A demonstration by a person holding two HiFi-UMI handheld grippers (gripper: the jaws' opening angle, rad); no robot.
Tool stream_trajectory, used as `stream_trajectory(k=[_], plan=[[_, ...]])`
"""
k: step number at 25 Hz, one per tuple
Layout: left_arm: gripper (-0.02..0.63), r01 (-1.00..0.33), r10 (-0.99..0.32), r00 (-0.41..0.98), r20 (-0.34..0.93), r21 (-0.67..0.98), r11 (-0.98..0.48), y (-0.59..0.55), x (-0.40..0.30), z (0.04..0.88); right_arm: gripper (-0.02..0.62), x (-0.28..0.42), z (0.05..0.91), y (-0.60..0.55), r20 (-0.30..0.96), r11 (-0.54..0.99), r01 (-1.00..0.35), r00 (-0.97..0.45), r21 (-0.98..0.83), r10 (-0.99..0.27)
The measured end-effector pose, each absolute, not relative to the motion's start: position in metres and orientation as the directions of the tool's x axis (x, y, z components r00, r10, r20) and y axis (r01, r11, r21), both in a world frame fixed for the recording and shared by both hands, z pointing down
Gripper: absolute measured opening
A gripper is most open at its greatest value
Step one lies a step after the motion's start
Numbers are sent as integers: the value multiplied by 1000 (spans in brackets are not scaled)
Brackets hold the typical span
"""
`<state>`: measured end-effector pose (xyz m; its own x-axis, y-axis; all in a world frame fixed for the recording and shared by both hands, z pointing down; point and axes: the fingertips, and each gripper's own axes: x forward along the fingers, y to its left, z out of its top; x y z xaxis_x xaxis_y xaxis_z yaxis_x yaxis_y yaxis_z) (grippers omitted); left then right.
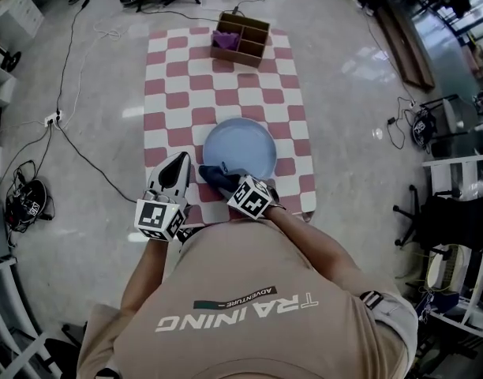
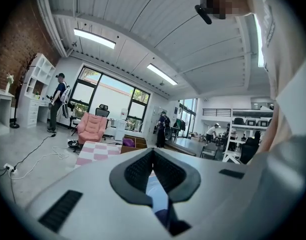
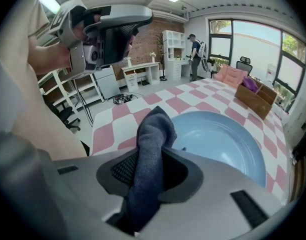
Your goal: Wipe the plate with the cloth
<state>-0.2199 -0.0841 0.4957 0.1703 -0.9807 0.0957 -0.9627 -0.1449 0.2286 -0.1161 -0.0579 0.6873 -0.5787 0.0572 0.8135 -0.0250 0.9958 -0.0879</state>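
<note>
— Plate (image 1: 240, 147), location?
— Pale blue, round, dish side up. Lies on the near half of a red-and-white checked mat (image 1: 174, 93) spread on the floor, just ahead of the person.
— Cloth (image 1: 218, 178)?
— Dark grey-blue. Clamped in the right gripper (image 1: 210, 172). The right gripper view shows both pads pressed on the cloth (image 3: 153, 134), its folded end standing out past the tips, with the plate (image 3: 218, 139) beyond. In the head view the cloth sits at the plate's near-left rim; contact cannot be confirmed.
— Right gripper attitude?
— Tilted down toward the plate.
— Left gripper (image 1: 181, 158)?
— Roughly level, just left of the plate, over the mat's near-left part. In the left gripper view the 2 jaws meet at the tips with nothing between them. A sliver of blue plate shows through the gap behind the pads.
— Anything else on the mat?
— 1 wooden compartment box (image 1: 243, 38) at the far end, with a purple item (image 1: 224, 39) in its left compartment. Cables (image 1: 68, 54) trail over the floor left of the mat
</note>
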Motion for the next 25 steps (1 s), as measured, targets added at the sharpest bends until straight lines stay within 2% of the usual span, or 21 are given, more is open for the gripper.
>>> stream_trajectory(k=[6,16,22,25], plan=[[12,-971,-989,111,95,220,-88,-71,-238,493,118,-165,687,-75,810,998,55,-583,-43,67],[12,-970,-995,43,95,243,-18,-56,-244,494,118,-185,692,-128,803,1000,-26,-595,4,-18],[12,-973,-993,77,94,226,-54,-64,-230,489,118,-159,657,-154,711,992,-125,-698,-6,-83],[12,-969,-985,131,111,226,-104,-74,-211,496,118,-133,624,-162,613,986,-164,-783,-36,-107]])
